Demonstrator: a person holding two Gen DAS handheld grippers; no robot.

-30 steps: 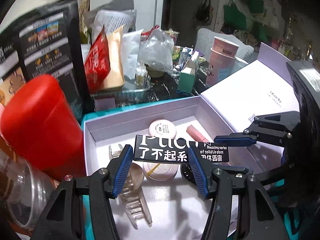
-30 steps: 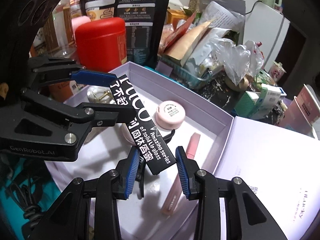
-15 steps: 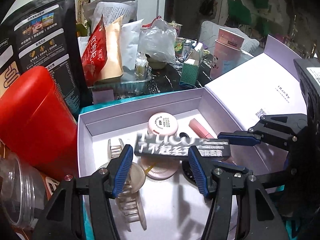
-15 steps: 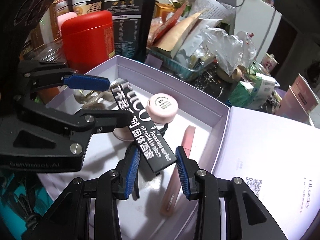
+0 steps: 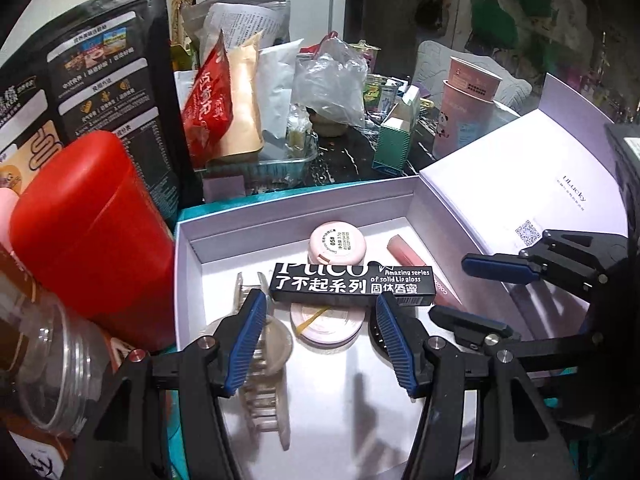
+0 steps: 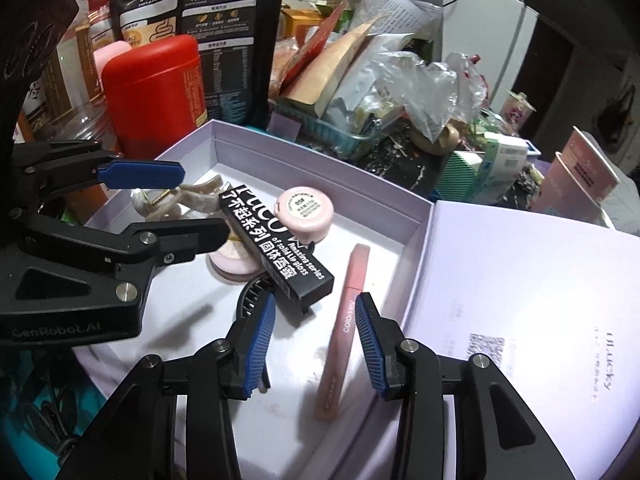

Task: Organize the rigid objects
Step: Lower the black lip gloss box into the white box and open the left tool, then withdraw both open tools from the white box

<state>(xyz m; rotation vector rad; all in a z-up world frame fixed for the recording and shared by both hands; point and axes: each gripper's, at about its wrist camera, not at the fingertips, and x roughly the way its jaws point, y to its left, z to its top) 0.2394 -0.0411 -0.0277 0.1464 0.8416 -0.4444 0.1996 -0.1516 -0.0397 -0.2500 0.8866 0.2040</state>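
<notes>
Right wrist view: my right gripper (image 6: 316,344) is opening, fingers clear of the black lip gloss carton (image 6: 276,248), nothing pinched between them. The carton lies inside the lavender gift box (image 6: 320,168), propped across a round compact (image 6: 230,260) and a black hair clip (image 6: 252,300), leaning against the pink jar (image 6: 306,210). The pink lip gloss tube (image 6: 340,328) lies flat just beside it, under my right finger. From the left wrist, my left gripper (image 5: 322,338) is released too, fingers (image 5: 248,340) apart, the carton just ahead of the tips, not touched. The clear claw clip (image 5: 260,372) sits under the left finger.

Risk as I see it: the carton is perched, not flat, so it could slide or tip off the compact if either gripper brushes it while pulling out. Right fingers might also nudge the tube. The box is crowded, so anything else dropped in may stack unevenly.
</notes>
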